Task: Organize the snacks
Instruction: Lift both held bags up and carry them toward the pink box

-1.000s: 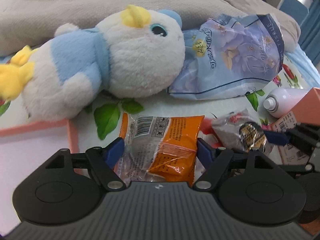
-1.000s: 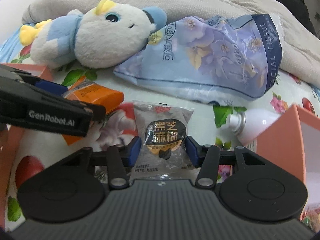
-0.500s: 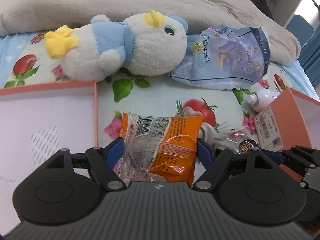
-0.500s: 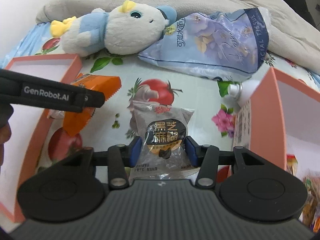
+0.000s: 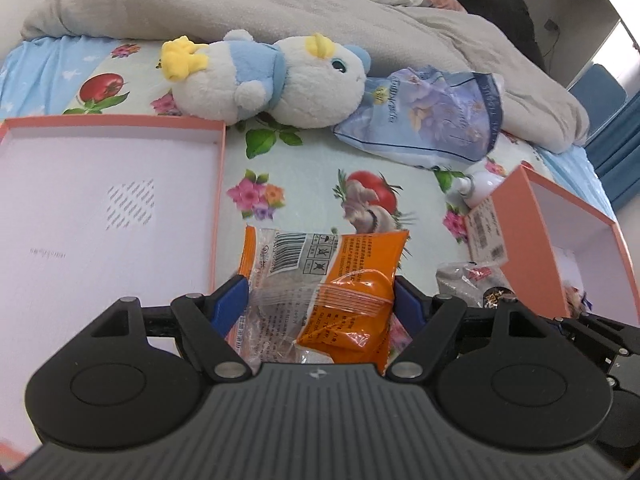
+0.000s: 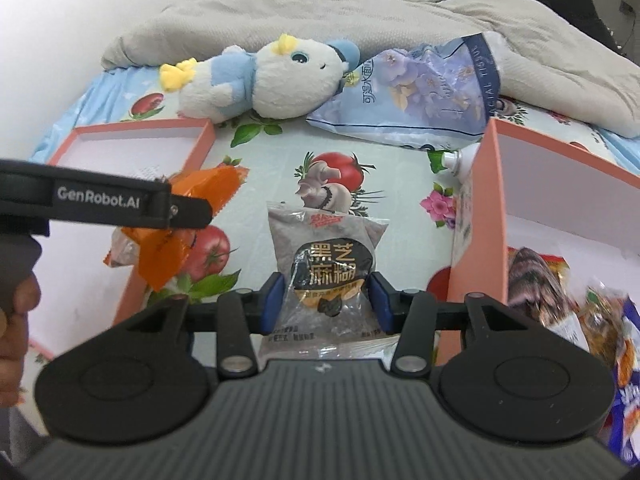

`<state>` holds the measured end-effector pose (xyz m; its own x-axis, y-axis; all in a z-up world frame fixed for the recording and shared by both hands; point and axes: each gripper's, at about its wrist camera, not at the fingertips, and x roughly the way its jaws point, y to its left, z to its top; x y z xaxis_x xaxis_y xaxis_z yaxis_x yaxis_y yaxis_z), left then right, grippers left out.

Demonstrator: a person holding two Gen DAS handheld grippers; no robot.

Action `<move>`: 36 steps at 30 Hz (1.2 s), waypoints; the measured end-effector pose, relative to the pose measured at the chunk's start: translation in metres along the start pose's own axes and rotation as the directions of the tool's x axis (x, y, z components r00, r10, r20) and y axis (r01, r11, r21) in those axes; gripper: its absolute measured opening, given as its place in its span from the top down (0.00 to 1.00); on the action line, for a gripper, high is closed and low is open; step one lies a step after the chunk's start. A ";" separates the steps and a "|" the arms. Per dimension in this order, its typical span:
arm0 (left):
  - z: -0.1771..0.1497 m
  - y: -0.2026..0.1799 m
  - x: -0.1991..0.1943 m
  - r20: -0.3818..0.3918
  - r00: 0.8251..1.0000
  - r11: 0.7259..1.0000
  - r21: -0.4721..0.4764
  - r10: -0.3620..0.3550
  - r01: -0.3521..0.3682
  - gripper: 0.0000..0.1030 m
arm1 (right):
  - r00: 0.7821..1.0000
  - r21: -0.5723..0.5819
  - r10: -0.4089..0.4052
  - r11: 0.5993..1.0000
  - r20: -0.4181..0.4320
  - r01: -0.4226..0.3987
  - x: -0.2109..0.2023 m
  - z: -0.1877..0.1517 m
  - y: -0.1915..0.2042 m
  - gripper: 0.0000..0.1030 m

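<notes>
Two grippers are in use, each clamped on one snack packet. Left gripper point(image 5: 320, 300) is held level above the floral bedsheet point(image 5: 312, 168), fingers pointing toward the far side; its blue pads point(image 5: 230, 300) press both sides of the orange packet point(image 5: 340, 276), which hangs clear of the sheet just right of the shallow pink box lid point(image 5: 218, 200). In the right wrist view the same gripper point(image 6: 172, 216) reaches in from the left, with the person's hand point(image 6: 16, 312) on its grip at the left edge. Right gripper point(image 6: 326, 300) is also level and aimed toward the far side, pads point(image 6: 274, 300) closed on the grey sesame packet point(image 6: 328, 256), held between the lid and the deeper pink box point(image 6: 476, 208) on the right. That box contains several other snack packets point(image 6: 600, 320). At the far side lie a plush toy point(image 6: 276, 80), a tissue pack point(image 6: 424, 96) and a white bottle point(image 6: 460, 160), the bottle close behind the deeper box's left wall
</notes>
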<state>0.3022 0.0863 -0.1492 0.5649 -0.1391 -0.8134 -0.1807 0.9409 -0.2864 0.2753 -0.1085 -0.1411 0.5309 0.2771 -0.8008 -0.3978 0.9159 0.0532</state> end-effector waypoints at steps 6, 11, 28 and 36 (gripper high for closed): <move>-0.021 0.000 -0.030 0.019 1.000 1.000 -0.017 -0.007 0.007 0.22 | 1.000 0.030 -0.004 1.000 0.013 0.004 -0.028 -0.021 -0.002 0.53; -0.033 -0.005 -0.042 0.012 1.000 1.000 0.018 0.012 -0.012 0.22 | 1.000 0.066 -0.009 0.998 0.015 0.008 -0.042 -0.033 -0.004 0.55; -0.019 -0.045 -0.076 0.051 0.999 0.997 0.077 -0.019 0.015 0.22 | 0.994 0.114 -0.012 0.993 0.111 -0.001 -0.089 -0.027 -0.022 0.55; -0.008 -0.071 -0.092 0.084 0.994 0.993 0.101 -0.064 0.055 0.22 | 0.987 0.138 -0.047 0.990 0.154 0.025 -0.107 -0.021 -0.039 0.55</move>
<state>0.2566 0.0302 -0.0577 0.6406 -0.1725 -0.7482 -0.0668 0.9582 -0.2781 0.2181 -0.1798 -0.0695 0.6580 0.2753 -0.7008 -0.2769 0.9540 0.1148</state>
